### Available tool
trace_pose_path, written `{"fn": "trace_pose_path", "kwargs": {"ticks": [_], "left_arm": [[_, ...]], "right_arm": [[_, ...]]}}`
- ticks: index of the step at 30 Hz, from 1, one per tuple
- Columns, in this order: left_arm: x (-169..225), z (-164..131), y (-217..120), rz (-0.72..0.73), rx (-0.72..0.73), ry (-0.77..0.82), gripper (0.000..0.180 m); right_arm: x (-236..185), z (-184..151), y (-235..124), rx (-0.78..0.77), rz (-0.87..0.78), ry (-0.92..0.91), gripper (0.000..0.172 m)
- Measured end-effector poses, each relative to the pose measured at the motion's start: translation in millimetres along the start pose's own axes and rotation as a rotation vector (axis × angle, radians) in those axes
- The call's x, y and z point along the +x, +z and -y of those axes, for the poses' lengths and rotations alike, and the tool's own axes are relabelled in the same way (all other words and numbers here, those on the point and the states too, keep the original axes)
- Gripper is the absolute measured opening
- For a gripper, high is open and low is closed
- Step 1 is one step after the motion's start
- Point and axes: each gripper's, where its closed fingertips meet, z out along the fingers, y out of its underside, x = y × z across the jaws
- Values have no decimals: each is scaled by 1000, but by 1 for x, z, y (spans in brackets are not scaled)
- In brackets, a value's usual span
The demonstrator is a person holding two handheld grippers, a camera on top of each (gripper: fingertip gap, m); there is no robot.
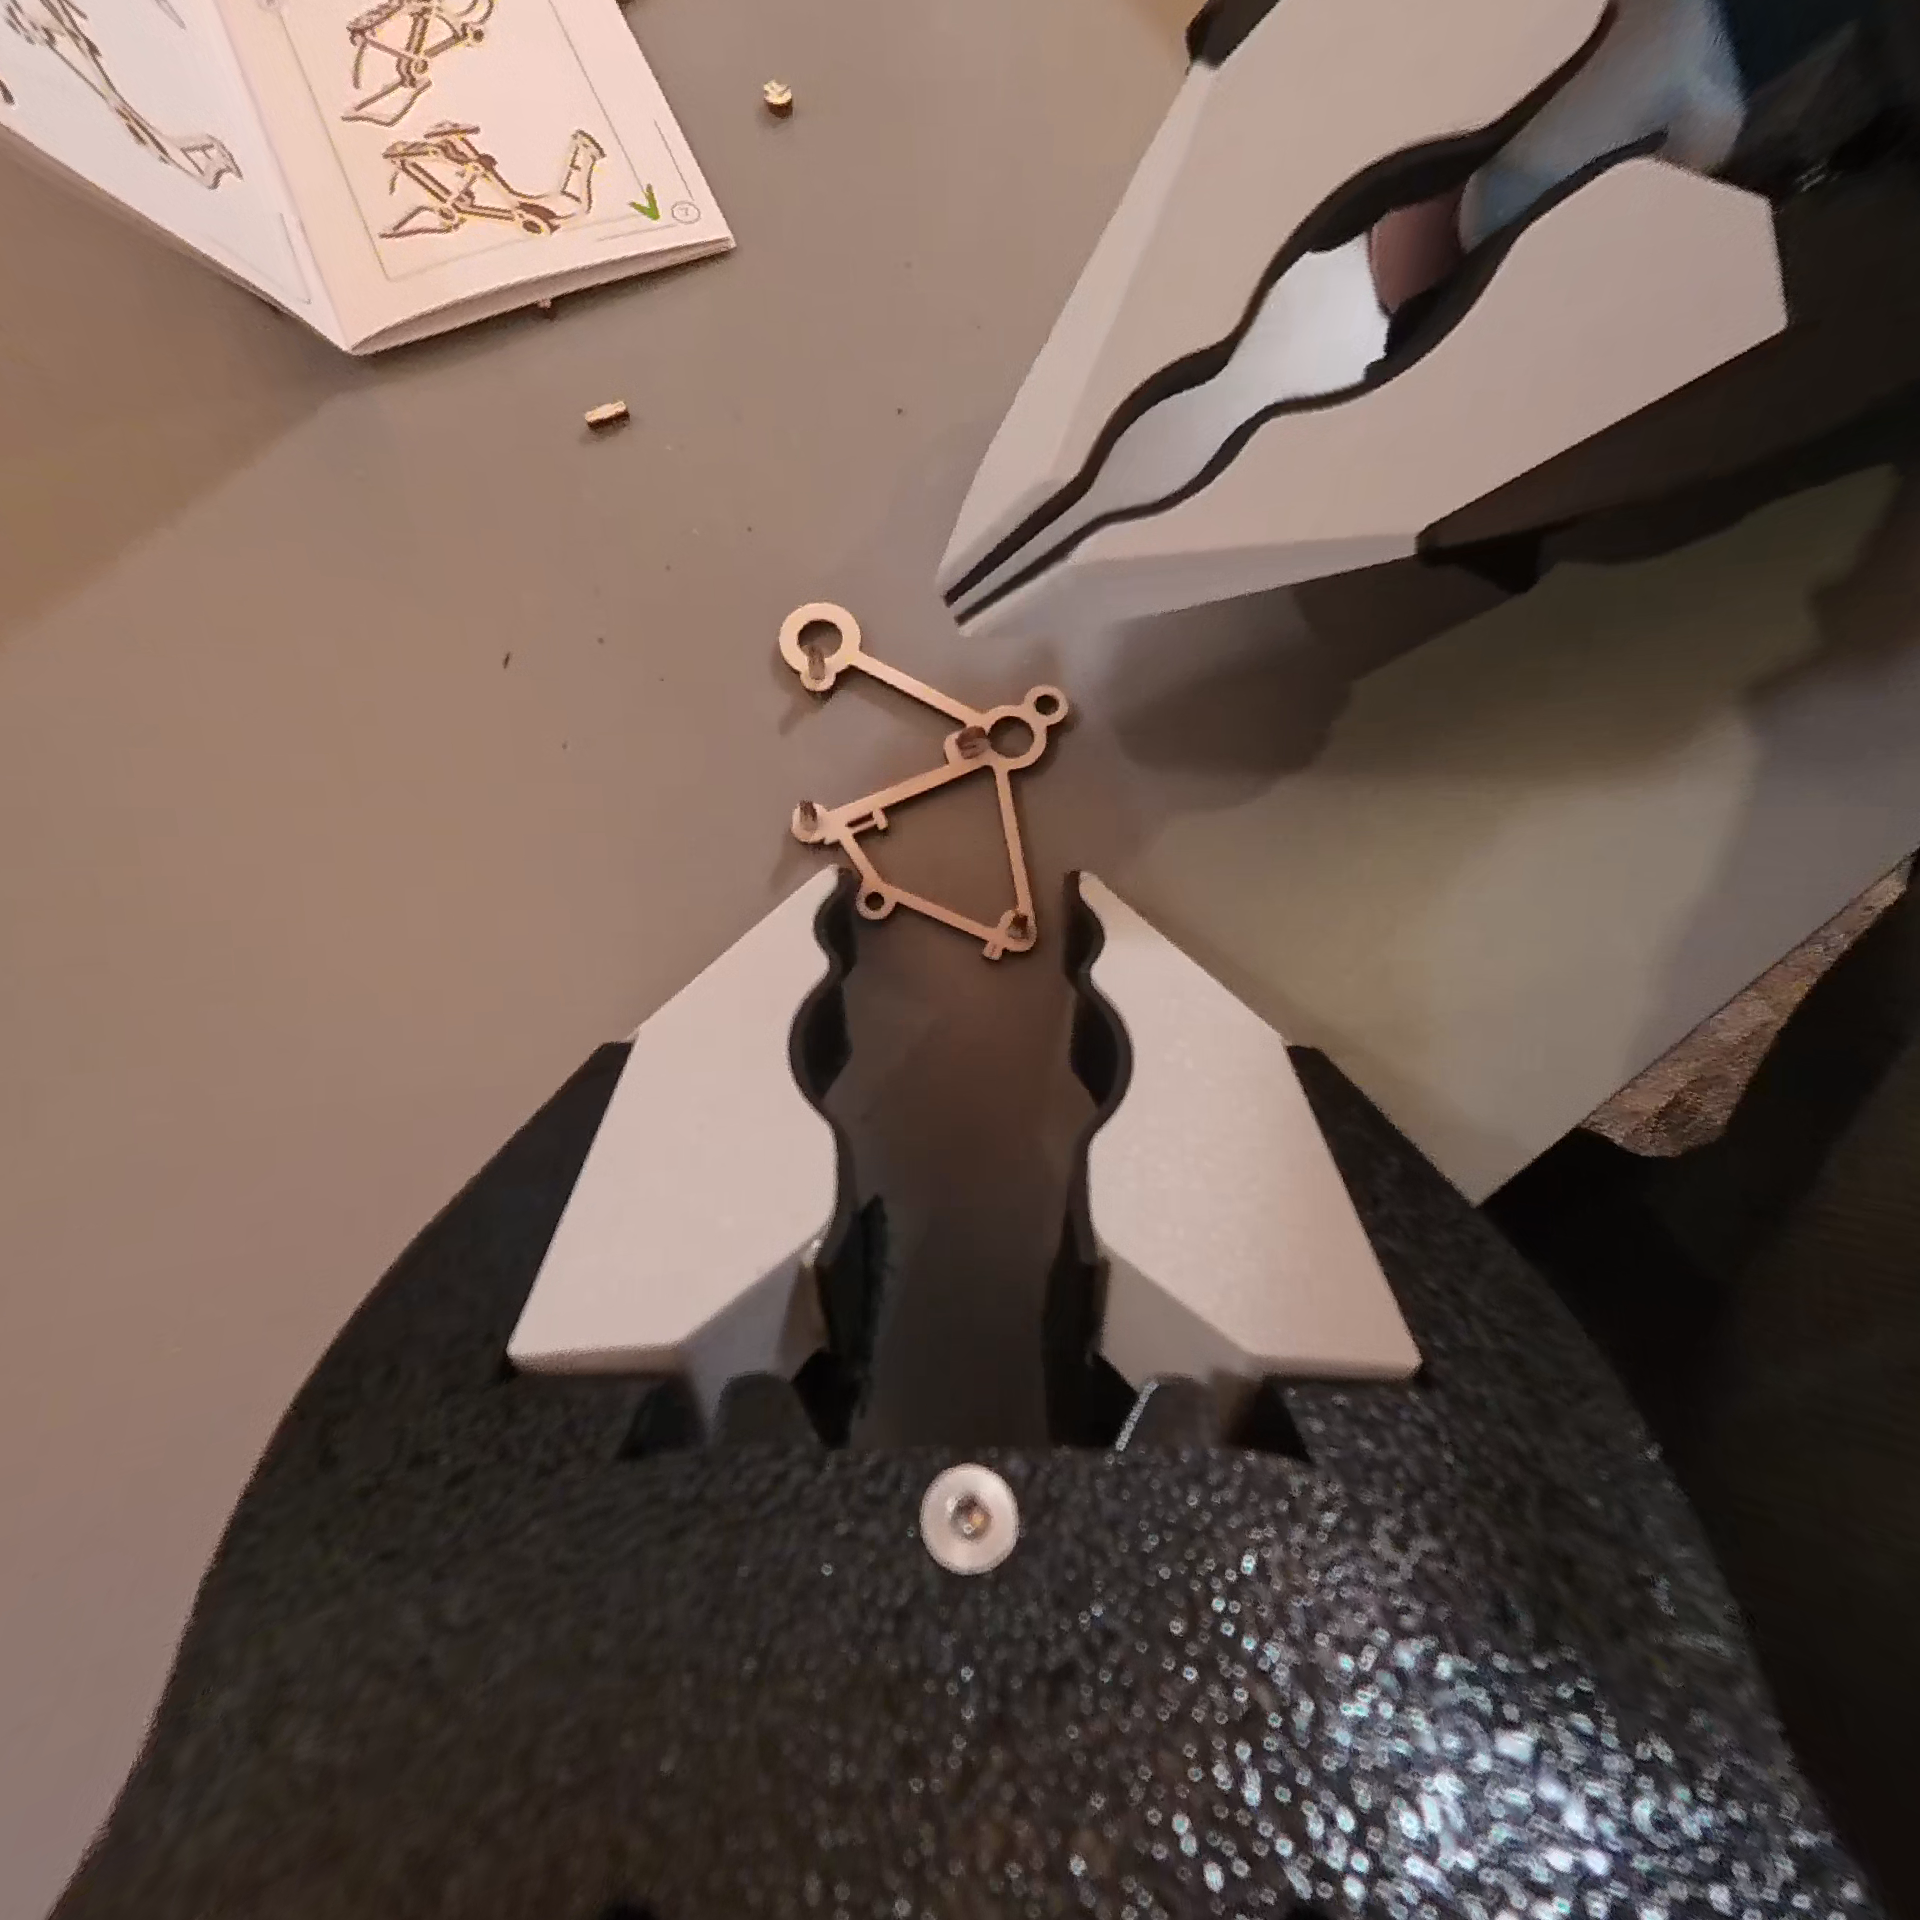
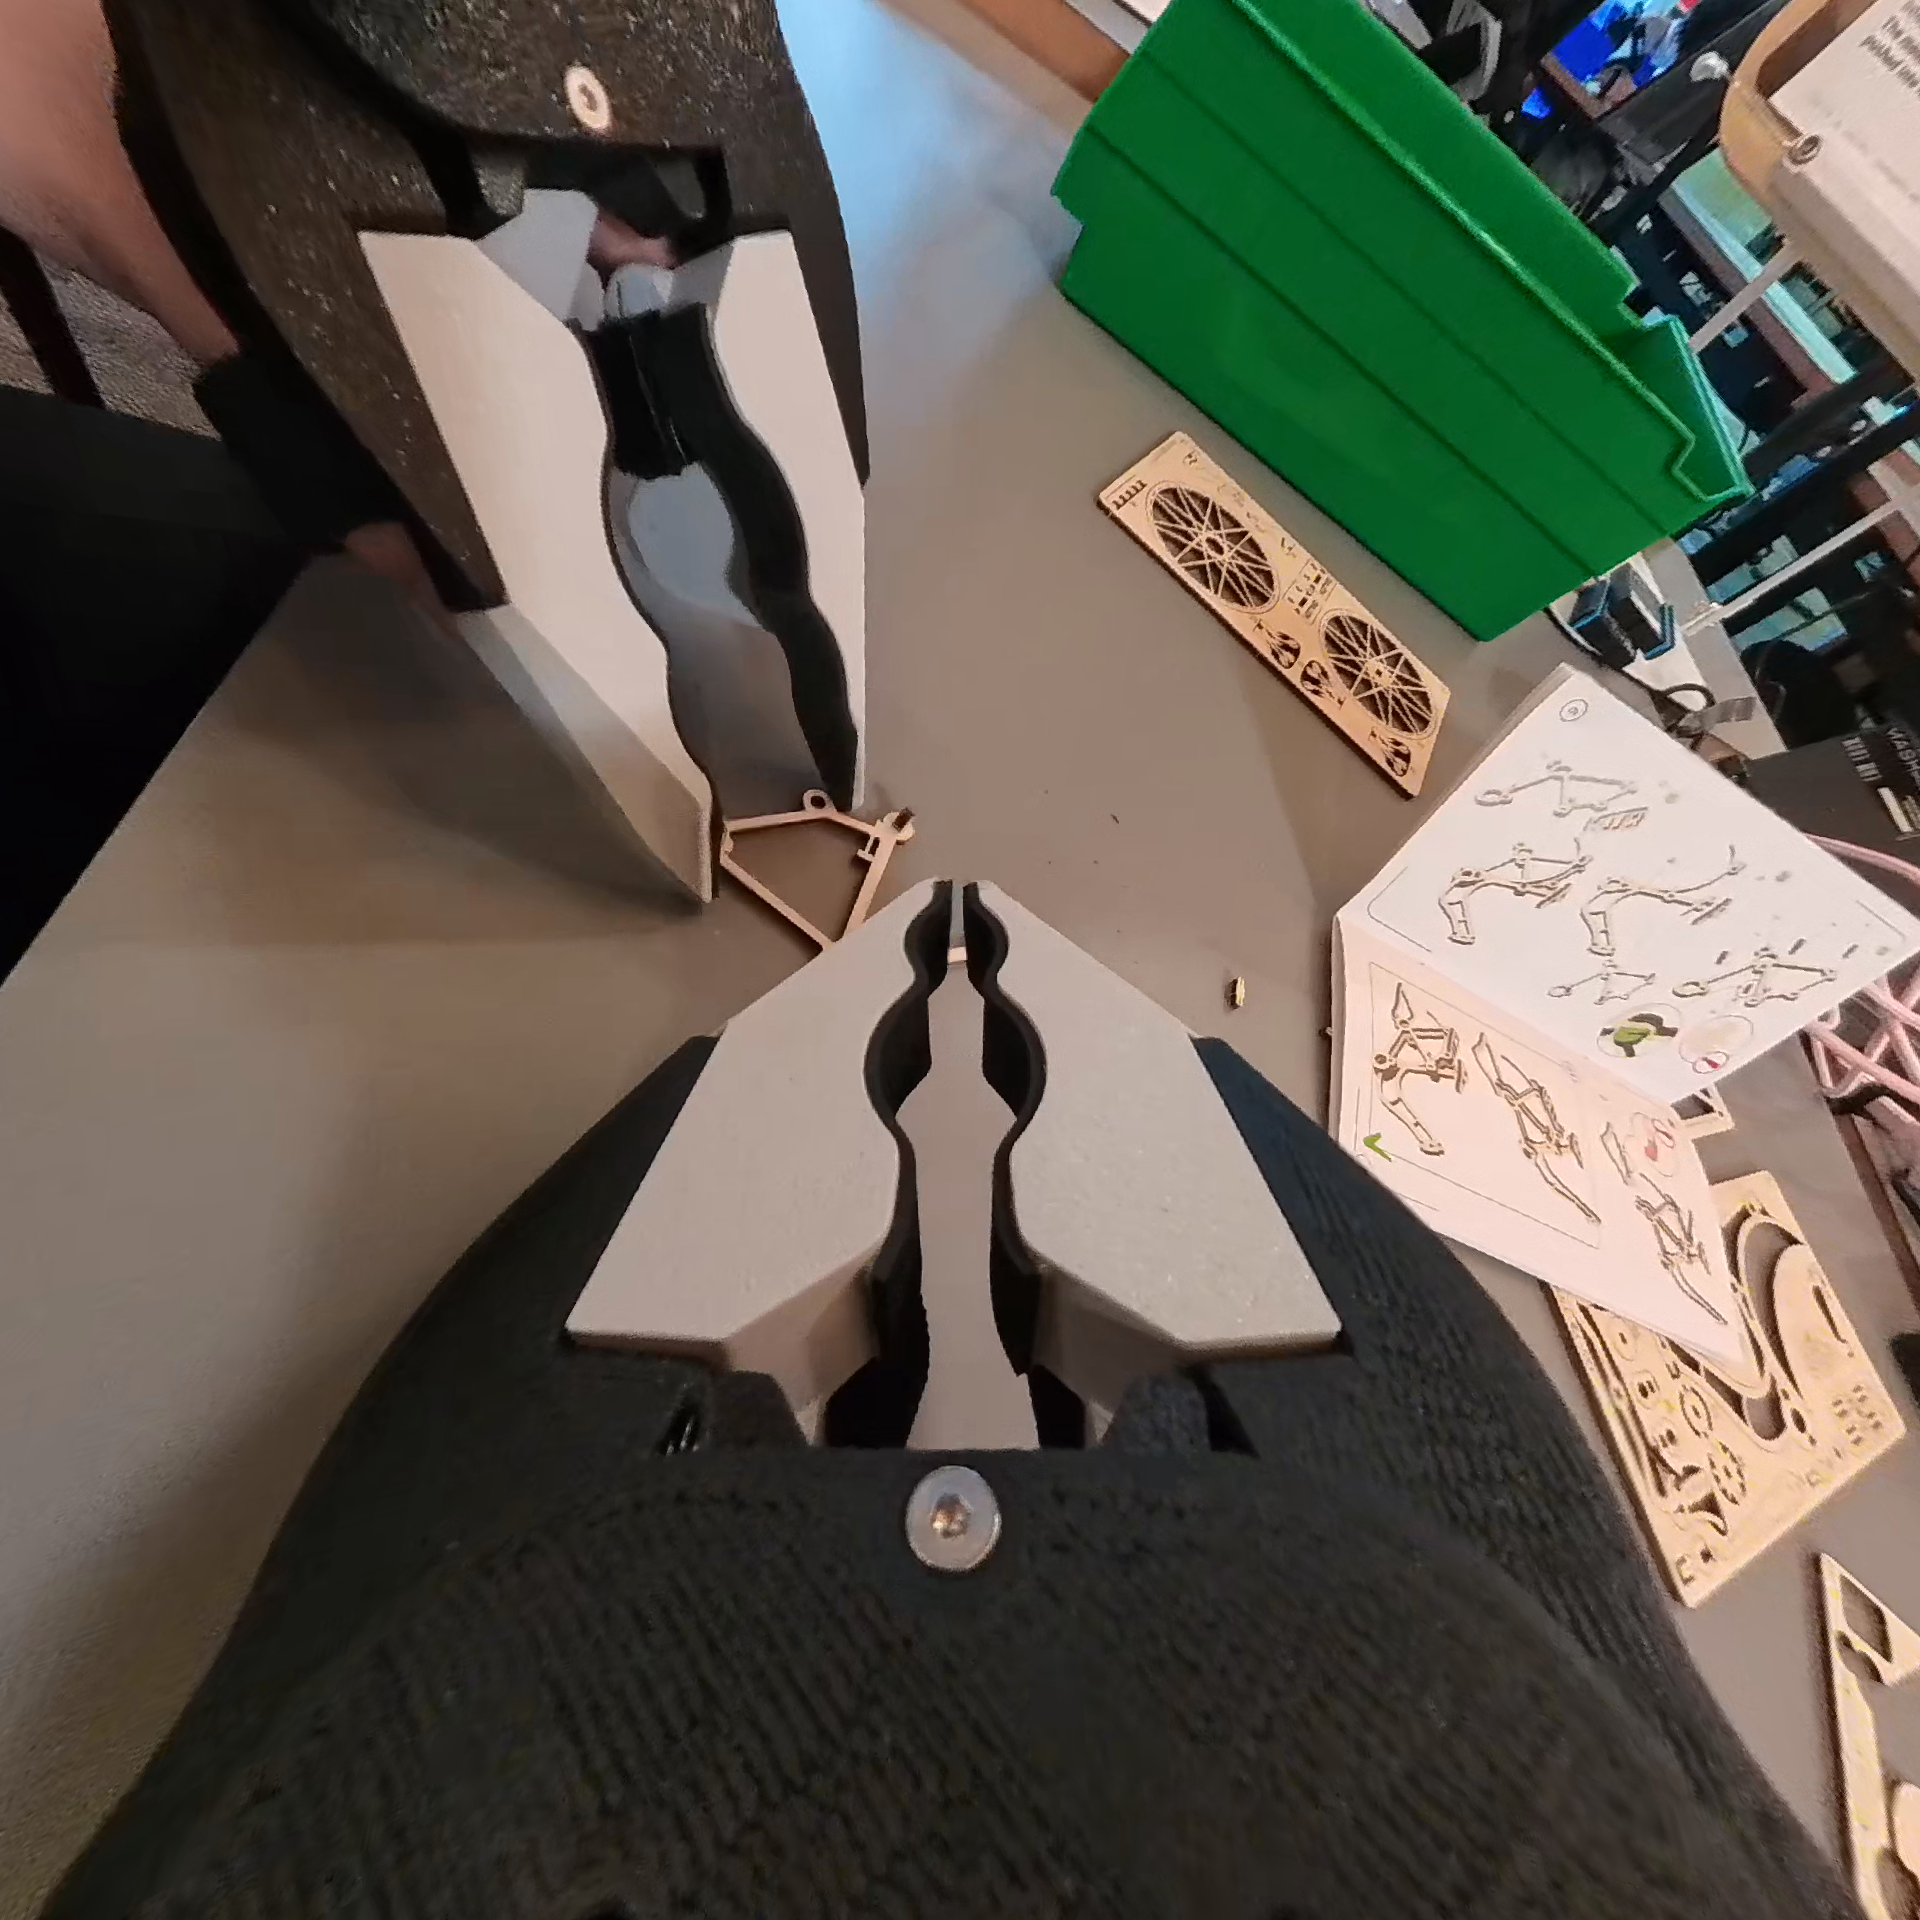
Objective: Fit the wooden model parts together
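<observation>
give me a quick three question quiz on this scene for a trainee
1. True or false: the wooden frame hangs clear of the table.
2. The stacked bins are: A red, B green, C blue.
3. Fill in: the left gripper stands ___ around the frame's near end.
Key: 1 false, it lies flat on the table; 2 B; 3 open.

Dim warm light, fisheye-bent blurred edges
</observation>
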Motion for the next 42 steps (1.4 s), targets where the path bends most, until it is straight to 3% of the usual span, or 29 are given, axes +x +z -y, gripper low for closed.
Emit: {"fn": "trace_pose_path", "kwargs": {"ticks": [1, 9, 15, 23, 33, 35, 38, 42], "left_arm": [[0, 0, 0, 6, -3, 8, 37], [-1, 1, -1, -38, 18, -23, 32], [-1, 3, -3, -112, 45, -90, 32], [-2, 6, -7, -175, 76, -141, 32], [2, 11, -7, -221, 102, -164, 32], [4, 12, -8, -226, 108, -163, 38], [7, 20, -15, -244, 164, -129, 61], [12, 33, -35, -237, 296, 55, 78]], "right_arm": [[0, -1, 1, -4, 2, 2, 1], [-6, 0, 1, 57, 88, 11, 11], [-15, -3, -6, 107, 141, -223, 26], [-19, -18, -7, 54, 74, -575, 22], [-22, -19, -3, 23, 5, -720, 4], [-21, -15, -5, 41, -19, -734, 2], [-19, -11, -8, 63, -29, -713, 1], [-15, -8, -9, 82, -30, -662, 1]]}}
